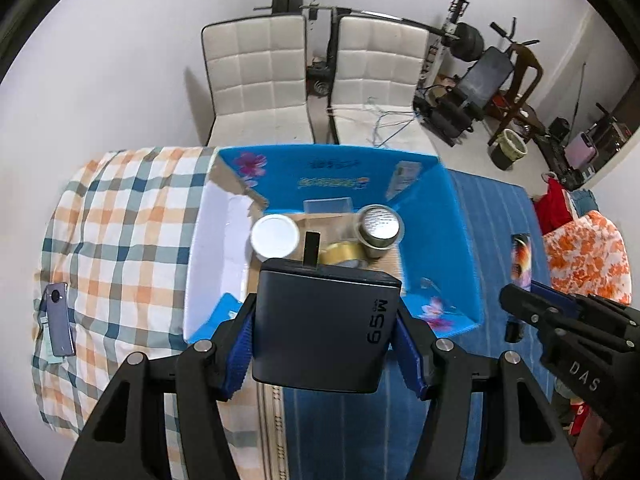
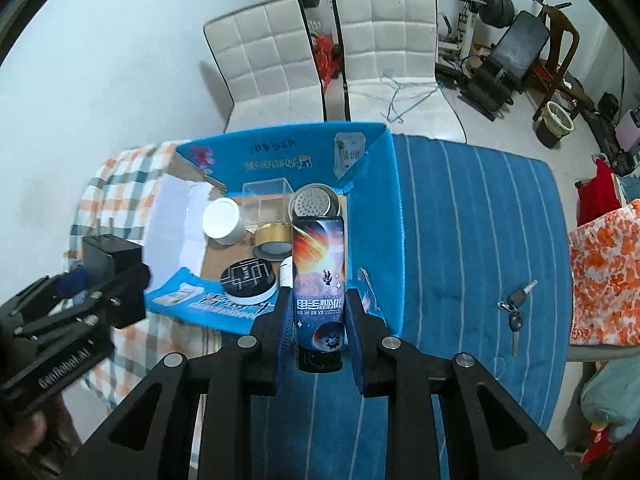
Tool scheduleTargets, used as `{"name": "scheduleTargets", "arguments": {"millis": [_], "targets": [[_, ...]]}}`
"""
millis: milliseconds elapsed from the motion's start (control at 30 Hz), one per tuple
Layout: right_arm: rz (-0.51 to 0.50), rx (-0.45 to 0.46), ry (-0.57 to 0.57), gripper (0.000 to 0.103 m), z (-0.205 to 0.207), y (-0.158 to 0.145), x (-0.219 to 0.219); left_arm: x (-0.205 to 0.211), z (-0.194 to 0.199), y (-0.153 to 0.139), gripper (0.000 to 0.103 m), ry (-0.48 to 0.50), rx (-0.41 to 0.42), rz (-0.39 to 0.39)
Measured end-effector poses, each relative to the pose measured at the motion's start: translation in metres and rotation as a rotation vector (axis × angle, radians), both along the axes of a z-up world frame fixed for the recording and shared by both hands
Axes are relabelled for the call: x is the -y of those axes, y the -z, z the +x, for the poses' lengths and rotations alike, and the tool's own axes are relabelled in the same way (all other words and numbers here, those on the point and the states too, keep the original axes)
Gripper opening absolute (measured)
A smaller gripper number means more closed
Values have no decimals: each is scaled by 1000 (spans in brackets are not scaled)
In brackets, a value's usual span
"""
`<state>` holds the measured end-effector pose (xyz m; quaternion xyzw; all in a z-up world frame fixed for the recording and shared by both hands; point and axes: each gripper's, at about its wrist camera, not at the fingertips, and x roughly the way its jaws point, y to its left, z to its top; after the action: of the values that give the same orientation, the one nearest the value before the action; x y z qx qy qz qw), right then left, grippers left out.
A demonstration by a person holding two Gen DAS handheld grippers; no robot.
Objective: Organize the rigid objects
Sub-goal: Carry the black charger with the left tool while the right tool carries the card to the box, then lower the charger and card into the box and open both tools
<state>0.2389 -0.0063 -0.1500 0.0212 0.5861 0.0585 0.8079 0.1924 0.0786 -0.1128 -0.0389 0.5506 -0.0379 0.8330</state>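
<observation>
My left gripper [image 1: 324, 336] is shut on a dark grey 65W charger block [image 1: 324, 324] and holds it above the near edge of the open blue cardboard box [image 1: 460, 240]. My right gripper [image 2: 318, 316] is shut on a slim space-print tube [image 2: 319, 280], upright, by the box's [image 2: 376, 184] near right corner. Inside the box are a white jar [image 2: 222, 220], a gold tape roll [image 2: 272, 238], a metal tin [image 2: 314, 202], a clear plastic case [image 2: 266, 196] and a round black-and-white tin [image 2: 248, 280].
The box sits on a bed with a checked blanket [image 1: 120, 220] on the left and a blue striped cover [image 2: 472, 220] on the right. A phone [image 1: 60, 320] lies on the blanket. Keys [image 2: 516, 308] lie on the cover. Two white chairs [image 1: 256, 76] stand behind.
</observation>
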Motion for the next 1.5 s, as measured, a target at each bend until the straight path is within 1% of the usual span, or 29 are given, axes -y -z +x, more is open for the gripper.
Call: {"name": "scheduleTargets", "arguments": {"millis": [100,167,200,267,300,400,467,500,600,700,800,900,933,1000,1100,1133,1200,1233,1267,1300,1333,1367,1400,1433,1467,1500], "targets": [[-3,-43,6,27,19,27,-5,-17,18,21,59,-19,-48,-11],[-19,-77,9,27,32,49,-9,-27,34,42,59,-24,-98,-13],[-24,-92,15,27,38,59,-10,-31,37,49,59,-26,-111,-17],[-48,-126,18,27,52,82,-14,-35,48,69,59,-23,-161,-13],[-57,-138,26,27,58,91,-15,-38,55,83,59,-18,-199,-16],[-80,-186,36,27,74,122,-19,-41,66,108,59,-11,-273,-22],[-96,-207,37,27,80,137,-21,-44,73,128,59,-11,-322,-34],[-102,-215,38,27,82,143,-22,-44,76,138,59,-6,-350,-30],[-124,-239,31,27,89,160,-28,-43,81,156,59,1,-392,-10],[-135,-257,29,27,92,173,-30,-42,85,169,59,3,-418,-9],[-121,-268,30,27,97,183,-33,-41,86,176,59,0,-424,-8],[-72,-276,34,27,101,190,-30,-44,87,186,60,-14,-456,-35],[-61,-284,31,27,103,192,-29,-46,87,189,60,-26,-469,-57],[-51,-299,28,28,106,197,-31,-50,87,191,60,-41,-473,-93],[-60,-316,21,28,108,205,-33,-51,87,186,62,-38,-461,-91],[-61,-323,22,28,108,207,-33,-51,88,184,64,-32,-459,-80],[-62,-332,24,28,107,210,-32,-50,88,180,70,-18,-454,-69],[-62,-334,23,28,107,210,-32,-48,86,176,78,-11,-449,-73],[-69,-334,21,32,107,210,-32,-46,85,174,85,-8,-445,-71],[-79,-333,19,35,109,210,-37,-45,83,171,90,-5,-436,-62],[-84,-327,15,43,108,208,-37,-43,81,166,93,1,-423,-43],[-86,-319,10,55,107,204,-37,-41,80,164,93,4,-414,-30],[-92,-314,6,62,106,202,-38,-39,78,160,93,5,-406,-19],[-97,-309,5,78,103,200,-38,-38,76,157,94,4,-400,-6],[-94,-300,4,83,101,196,-38,-38,74,154,101,5,-392,6],[-90,-291,1,83,99,192,-38,-37,71,151,103,6,-383,11]]}}
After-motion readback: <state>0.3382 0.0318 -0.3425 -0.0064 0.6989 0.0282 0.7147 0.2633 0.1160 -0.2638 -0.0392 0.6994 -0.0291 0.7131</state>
